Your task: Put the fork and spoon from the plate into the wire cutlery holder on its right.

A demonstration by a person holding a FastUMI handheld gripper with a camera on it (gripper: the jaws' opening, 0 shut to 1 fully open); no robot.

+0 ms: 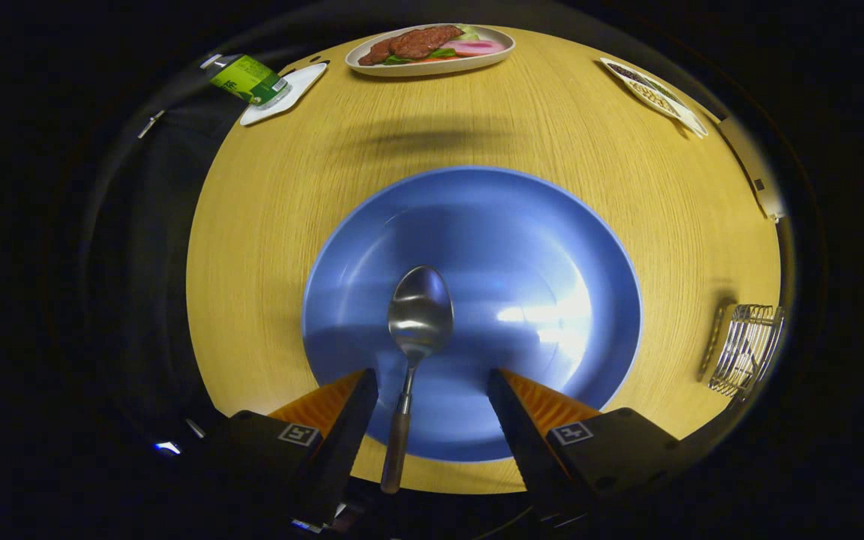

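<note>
Right now the gripper point(432, 382) hangs over the blue plate point(552, 247), fingers spread wide and holding nothing, the spoon point(415, 330) lying between them with its bowl on the plate. Right of the plate stands the wire cutlery holder point(747, 349). Beyond the plate, across the round wooden table point(267, 247), sits a food platter point(432, 46); darkness surrounds.

No readable text. Green carton point(250, 79) on the small white plate point(298, 82) has printing, too blurred to read. Each side of the gripper point(432, 390) carries a square tag with a black-and-white pattern; fingers spread apart, spoon point(417, 330) handle between them.
</note>
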